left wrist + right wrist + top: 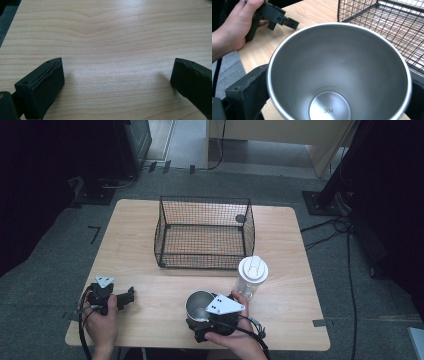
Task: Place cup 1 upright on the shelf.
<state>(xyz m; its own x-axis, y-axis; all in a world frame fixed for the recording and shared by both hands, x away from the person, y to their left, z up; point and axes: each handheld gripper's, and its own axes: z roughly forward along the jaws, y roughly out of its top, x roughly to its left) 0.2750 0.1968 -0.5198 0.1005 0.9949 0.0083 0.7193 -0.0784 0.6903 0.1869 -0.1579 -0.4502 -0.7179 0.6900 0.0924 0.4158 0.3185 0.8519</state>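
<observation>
A bare steel cup stands upright near the table's front edge, and my right gripper is shut on it from the near side. In the right gripper view the cup sits between the two black jaws, empty, with "304" stamped on its bottom. My left gripper rests at the front left of the table, open and pointing right. In the left gripper view its jaws stand wide apart over bare wood.
A black wire basket stands empty at the middle back of the table. A clear bottle with a white lid stands just right of the cup. The left hand and its gripper are beyond the cup.
</observation>
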